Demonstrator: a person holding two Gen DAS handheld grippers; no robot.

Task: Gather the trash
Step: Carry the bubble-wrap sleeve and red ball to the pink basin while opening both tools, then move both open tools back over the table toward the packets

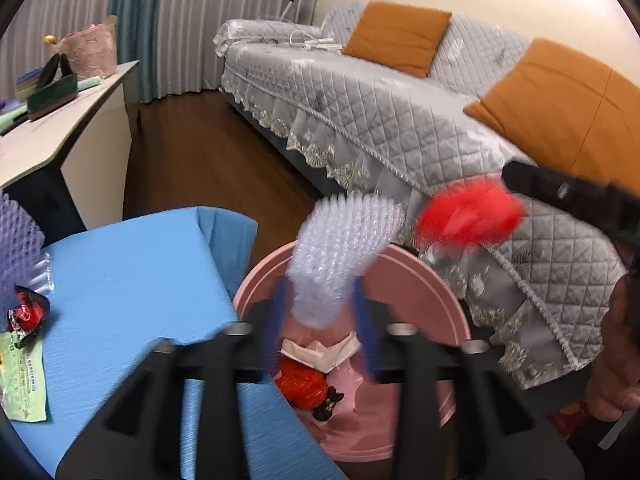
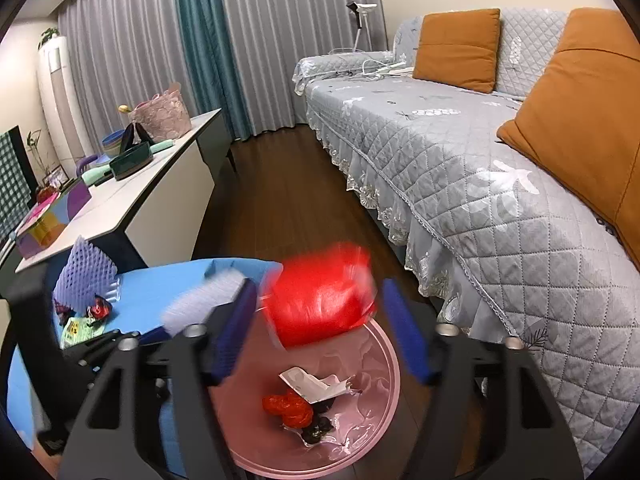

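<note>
Over the round pink plastic bin (image 1: 420, 276) beside the blue-covered bench (image 1: 132, 272), the left tool (image 1: 322, 320) stands released around a white foam net sleeve (image 1: 344, 248). The right tool (image 2: 320, 332) is spread wide, with a blurred red foam net (image 2: 320, 300) between its fingers, apparently untouched. Crumpled wrappers (image 2: 304, 400) lie inside the bin.

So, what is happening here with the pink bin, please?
A person with a gripper in each hand is collecting trash into the pink bin beside the blue table. The left gripper, jaws open, has white foam netting between them above the bin. The right gripper is open, with a blurred red wrapper over the bin. More trash remains on the table.
</note>
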